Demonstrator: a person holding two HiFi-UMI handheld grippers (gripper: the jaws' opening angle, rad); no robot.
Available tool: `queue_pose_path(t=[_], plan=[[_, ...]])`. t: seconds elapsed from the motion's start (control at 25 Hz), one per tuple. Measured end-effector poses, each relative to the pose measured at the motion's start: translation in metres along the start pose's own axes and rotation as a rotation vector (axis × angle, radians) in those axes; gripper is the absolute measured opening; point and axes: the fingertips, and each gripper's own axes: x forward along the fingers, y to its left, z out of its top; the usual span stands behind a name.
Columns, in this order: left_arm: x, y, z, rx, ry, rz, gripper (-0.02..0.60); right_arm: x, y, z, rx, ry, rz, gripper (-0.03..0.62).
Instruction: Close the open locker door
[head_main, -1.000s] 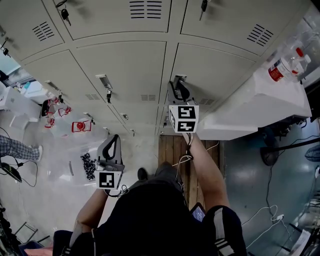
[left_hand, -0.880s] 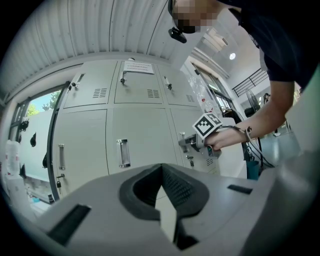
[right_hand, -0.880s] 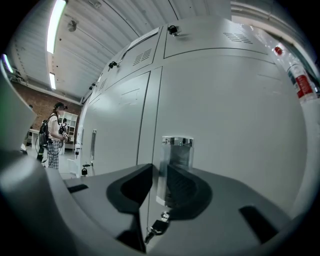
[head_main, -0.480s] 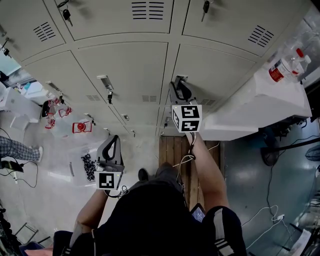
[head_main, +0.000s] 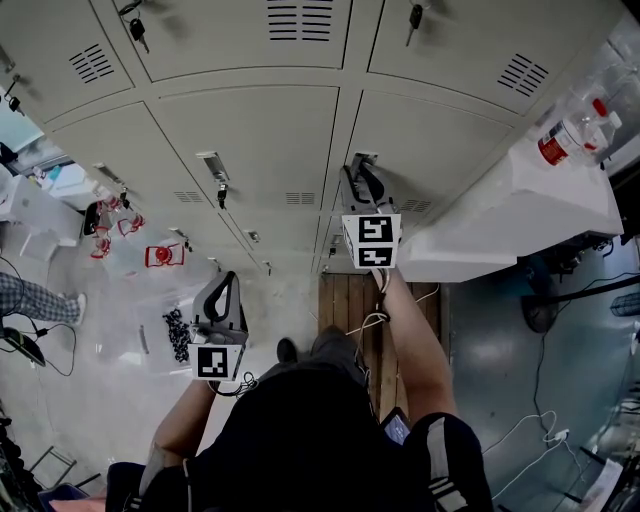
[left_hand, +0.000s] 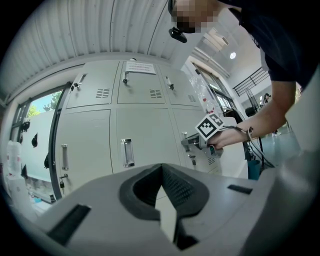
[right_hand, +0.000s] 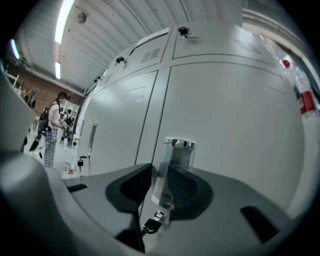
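In the head view, my left gripper (head_main: 228, 282) is at 8 o'clock from the centre, well apart from the lockers (head_main: 240, 120). In the left gripper view its jaws are together at the tips, and nothing is between them. My right gripper (head_main: 360, 172) is at 1 o'clock from the centre, against the door (head_main: 430, 130). In the right gripper view its jaws are clamped on the chrome handle (right_hand: 176, 150), which fills the gap between the pads. A key (right_hand: 150, 226) sits at 6 o'clock from the handle. The door looks flush with its neighbours; whether it is latched I cannot tell. At 3 o'clock from this gripper is a white ledge (head_main: 520, 215), and a bottle (head_main: 565, 135) with a red label stands on it.
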Motion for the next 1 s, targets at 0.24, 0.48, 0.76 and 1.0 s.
queue_pose_path(t=[0.24,0.48,0.76,1.0], plan=[[-0.001,0.004,0.0,0.015,-0.008,-0.005,0.003,-0.003,0.002,0.002,-0.09,-0.003,-0.061,0.118],[0.001,0.003,-0.001,0.009,-0.006,-0.012,0.003,-0.006,0.002,0.001,-0.161,-0.003,-0.098,0.124],[0.001,0.003,-0.001,0.015,-0.01,-0.021,0.003,-0.01,0.003,0.002,-0.154,-0.012,-0.094,0.127],[0.0,0.003,-0.001,0.011,-0.006,-0.023,0.003,-0.011,0.004,0.0,-0.179,-0.002,-0.102,0.129]])
